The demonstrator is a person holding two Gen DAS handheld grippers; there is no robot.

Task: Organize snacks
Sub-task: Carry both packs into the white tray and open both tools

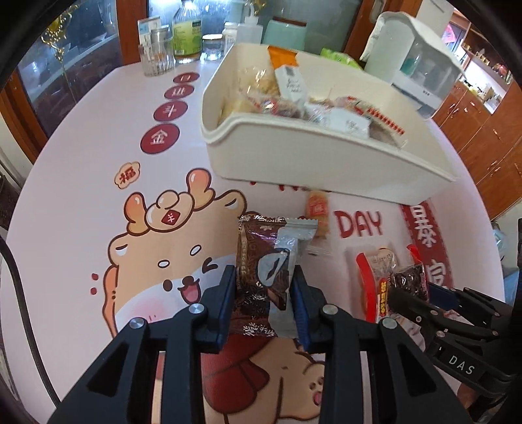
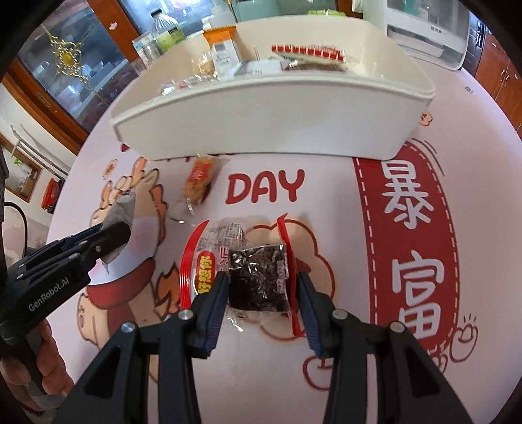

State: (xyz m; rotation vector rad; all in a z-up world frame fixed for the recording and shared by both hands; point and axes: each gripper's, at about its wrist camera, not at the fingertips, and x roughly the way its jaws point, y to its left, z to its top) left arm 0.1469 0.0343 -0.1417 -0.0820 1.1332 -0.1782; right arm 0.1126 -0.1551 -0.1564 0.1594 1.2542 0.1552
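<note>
My left hand-held gripper (image 1: 264, 293) is clamped on two snack packets held together: a brown foil packet (image 1: 251, 261) and a silver-grey packet (image 1: 287, 257), both upright between the blue pads. The left wrist view alone shows their faces; the printing on the brown one is too small to read. From the right wrist view, only a silver edge of that load shows above the left tool, whose body reads "GenRobot.AI", with my hand (image 2: 36, 362) wrapped on its handle.

My right hand-held gripper (image 2: 261, 290) is closed on a clear packet of dark dried fruit (image 2: 259, 277), a pad pressing each side. The packet has red borders and a yellow label with red Chinese characters that I cannot make out fully. In the left wrist view this tool sits to the right of my left one and carries a tag reading "DAS".

Ahead of both tools stands the cream storage bin (image 1: 293, 156), holding assorted wrapped snacks. One orange packet (image 1: 318, 212) lies on the desk (image 1: 81, 156) just in front of the bin, between the bin and my left tool.

The desk cover reads "DAY" in red, with white characters "暴富" on a red band, clearest in the right wrist view. Bottles and jars (image 1: 186, 29) stand beyond the bin to the left.
</note>
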